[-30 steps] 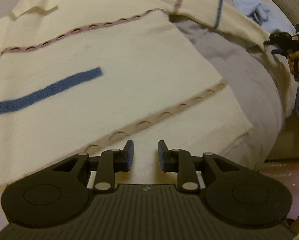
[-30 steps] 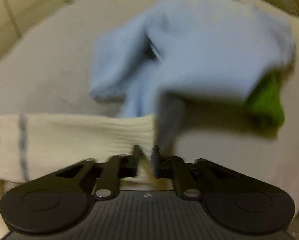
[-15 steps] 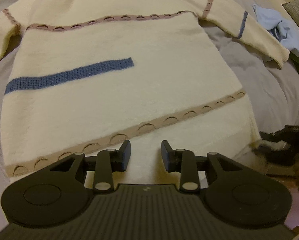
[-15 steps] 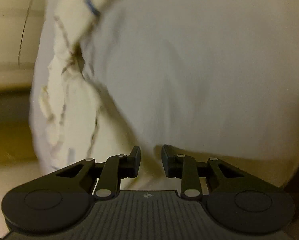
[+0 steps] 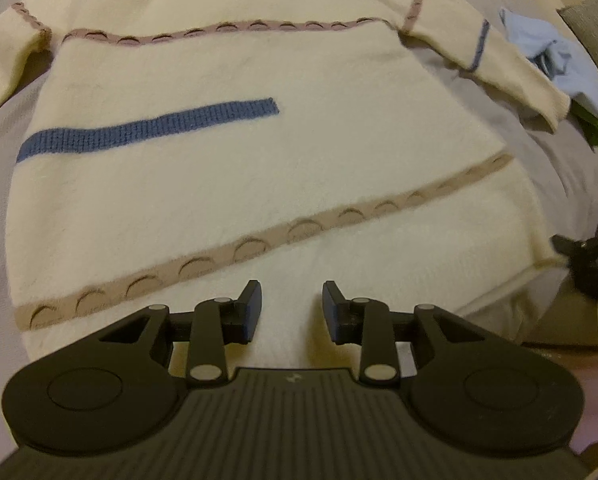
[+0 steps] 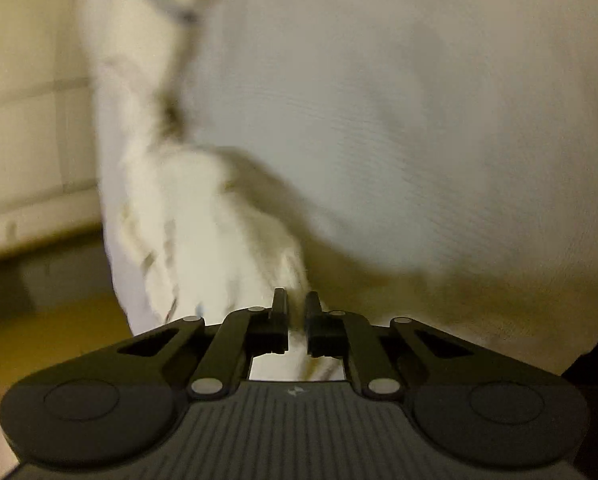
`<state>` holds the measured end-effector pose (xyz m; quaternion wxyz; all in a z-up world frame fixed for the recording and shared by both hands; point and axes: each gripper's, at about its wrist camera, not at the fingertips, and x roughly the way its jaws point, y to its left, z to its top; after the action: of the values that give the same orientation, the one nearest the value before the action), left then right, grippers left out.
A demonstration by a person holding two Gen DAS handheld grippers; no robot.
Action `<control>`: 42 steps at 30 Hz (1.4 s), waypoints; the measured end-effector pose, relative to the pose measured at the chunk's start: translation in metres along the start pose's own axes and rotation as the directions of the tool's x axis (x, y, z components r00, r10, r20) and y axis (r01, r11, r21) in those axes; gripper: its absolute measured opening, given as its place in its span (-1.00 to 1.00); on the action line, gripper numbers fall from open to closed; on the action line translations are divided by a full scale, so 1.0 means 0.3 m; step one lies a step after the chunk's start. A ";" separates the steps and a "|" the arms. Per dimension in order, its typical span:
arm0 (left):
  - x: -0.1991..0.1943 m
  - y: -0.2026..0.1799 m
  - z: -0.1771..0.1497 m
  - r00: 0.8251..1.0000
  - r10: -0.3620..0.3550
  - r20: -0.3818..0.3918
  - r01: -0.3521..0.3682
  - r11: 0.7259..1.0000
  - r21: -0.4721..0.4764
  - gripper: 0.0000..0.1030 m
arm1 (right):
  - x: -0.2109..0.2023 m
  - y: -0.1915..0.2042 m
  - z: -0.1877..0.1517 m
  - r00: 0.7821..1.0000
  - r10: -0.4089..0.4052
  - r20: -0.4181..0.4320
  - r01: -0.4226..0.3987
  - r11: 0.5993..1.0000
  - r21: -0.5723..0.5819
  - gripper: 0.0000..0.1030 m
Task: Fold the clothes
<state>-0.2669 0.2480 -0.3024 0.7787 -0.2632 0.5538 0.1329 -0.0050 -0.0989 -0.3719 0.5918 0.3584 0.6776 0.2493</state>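
Observation:
A cream knit sweater point(image 5: 259, 168) with a blue bar and tan scalloped bands lies spread flat on the grey bed cover point(image 5: 559, 168). My left gripper point(image 5: 292, 300) hangs just over the sweater's hem. It is open, and the knit shows below the gap, with nothing pinched. At the right edge of the left wrist view, my right gripper point(image 5: 579, 256) sits at the sweater's lower right hem corner. In the blurred right wrist view, that gripper point(image 6: 297, 304) is shut on a fold of the cream sweater point(image 6: 219, 220).
A crumpled light blue garment point(image 5: 551, 52) and a green piece point(image 5: 591, 128) lie past the right sleeve cuff, beside a grey pillow point(image 5: 595, 28). The bed's edge drops to the floor point(image 6: 39, 320) near the right gripper, with a pale panelled wall point(image 6: 27, 120) behind.
My right gripper left the sleeve cuff by the blue garment, swung to the sweater's lower right hem corner and closed on the knit. The left gripper shifted a little over the hem.

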 end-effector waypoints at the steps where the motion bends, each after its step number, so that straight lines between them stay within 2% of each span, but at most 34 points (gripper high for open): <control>1: 0.005 -0.001 -0.012 1.000 0.012 -0.009 -0.012 1.000 0.020 -0.46 | -0.039 0.039 0.000 1.000 -0.017 -0.001 0.017 0.998 -0.066 -0.88; 4: 0.019 -0.012 -0.044 0.999 0.046 -0.029 -0.044 0.997 0.066 -0.46 | -0.070 0.038 0.032 0.983 -0.178 0.034 0.182 0.970 -0.159 -0.92; 6: 0.010 -0.019 -0.060 0.997 0.067 -0.026 -0.065 0.994 0.083 -0.46 | -0.011 -0.008 0.070 0.954 -0.292 0.060 0.298 0.938 -0.178 -0.92; 8: -0.012 -0.019 -0.075 0.995 0.097 -0.017 -0.095 0.991 0.094 -0.46 | 0.054 -0.010 0.078 0.930 -0.361 0.070 0.367 0.903 -0.223 -0.94; 10: -0.032 -0.031 -0.097 0.991 0.134 -0.013 -0.131 0.982 0.136 -0.45 | 0.095 0.043 0.065 0.897 -0.433 0.092 0.439 0.842 -0.314 -0.96; 12: -0.050 -0.048 -0.128 0.984 0.175 -0.002 -0.171 0.964 0.205 -0.42 | 0.091 0.117 0.028 0.847 -0.510 0.149 0.518 0.729 -0.448 -0.81; 13: -0.057 -0.054 -0.144 0.981 0.193 0.002 -0.188 0.953 0.237 -0.40 | 0.072 0.148 -0.003 0.823 -0.533 0.198 0.549 0.653 -0.522 -0.73; 15: -0.064 -0.063 -0.169 0.976 0.216 0.003 -0.208 0.939 0.273 -0.40 | 0.029 0.197 -0.085 0.791 -0.535 0.298 0.572 0.471 -0.671 -0.61; 17: -0.063 -0.080 -0.191 0.970 0.242 0.014 -0.235 0.921 0.312 -0.37 | 0.052 0.245 -0.178 0.794 -0.501 0.345 0.519 0.263 -0.813 -0.60; 19: -0.053 -0.114 -0.213 0.961 0.273 0.041 -0.268 0.886 0.379 -0.30 | 0.087 0.275 -0.280 0.806 -0.464 0.368 0.427 0.025 -0.904 -0.56; 20: -0.047 -0.135 -0.227 0.958 0.281 0.059 -0.279 0.862 0.422 -0.22 | 0.106 0.259 -0.339 0.807 -0.454 0.376 0.373 -0.101 -0.922 -0.43; 22: -0.035 -0.177 -0.256 0.952 0.290 0.094 -0.296 0.809 0.507 -0.16 | 0.177 0.225 -0.423 0.800 -0.437 0.410 0.291 -0.315 -0.903 -0.39; 23: -0.027 -0.201 -0.274 0.952 0.288 0.108 -0.298 0.780 0.551 -0.12 | 0.212 0.208 -0.451 0.794 -0.427 0.433 0.264 -0.399 -0.878 -0.39; 25: 0.000 -0.245 -0.311 0.945 0.295 0.143 -0.317 0.708 0.631 -0.09 | 0.244 0.167 -0.485 0.775 -0.407 0.482 0.248 -0.507 -0.826 -0.39; 27: 0.033 -0.274 -0.338 0.931 0.315 0.183 -0.351 0.647 0.677 -0.10 | 0.230 0.125 -0.503 0.760 -0.393 0.517 0.249 -0.559 -0.791 -0.39; 28: 0.045 -0.281 -0.345 0.928 0.319 0.192 -0.359 0.631 0.688 -0.17 | 0.230 0.112 -0.507 0.757 -0.387 0.526 0.246 -0.578 -0.778 -0.39; 29: 0.051 -0.279 -0.345 0.930 0.318 0.186 -0.355 0.635 0.686 -0.35 | 0.238 0.110 -0.505 0.761 -0.380 0.526 0.243 -0.585 -0.774 -0.43; 32: 0.050 -0.272 -0.344 0.932 0.311 0.184 -0.350 0.646 0.679 -0.66 | 0.232 0.130 -0.497 0.777 -0.362 0.515 0.246 -0.579 -0.777 -0.63; 34: 0.030 -0.264 -0.349 0.932 0.303 0.199 -0.354 0.648 0.675 -0.81 | 0.230 0.139 -0.488 0.786 -0.361 0.502 0.244 -0.566 -0.788 -0.96; 38: 0.043 -0.246 -0.357 0.942 0.295 0.161 -0.324 0.670 0.668 -0.84 | 0.160 0.146 -0.517 0.813 -0.362 0.456 0.221 -0.532 -0.817 -1.00; 39: 0.059 -0.244 -0.356 0.943 0.300 0.145 -0.317 0.678 0.663 -0.84 | 0.154 0.135 -0.521 0.804 -0.393 0.447 0.204 -0.524 -0.827 -1.00; 40: 0.063 -0.239 -0.351 0.946 0.297 0.129 -0.308 0.699 0.646 -0.83 | 0.159 0.116 -0.515 0.786 -0.442 0.431 0.182 -0.502 -0.845 -1.00; 42: 0.038 -0.216 -0.328 0.956 0.274 0.100 -0.281 0.769 0.575 -0.77 | 0.165 0.090 -0.496 0.757 -0.514 0.403 0.166 -0.445 -0.880 -1.00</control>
<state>-0.3085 0.1388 -0.3206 0.7962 0.0736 0.5963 0.0714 -0.1480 -0.0307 -0.3560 0.5925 -0.5304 0.3381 0.5033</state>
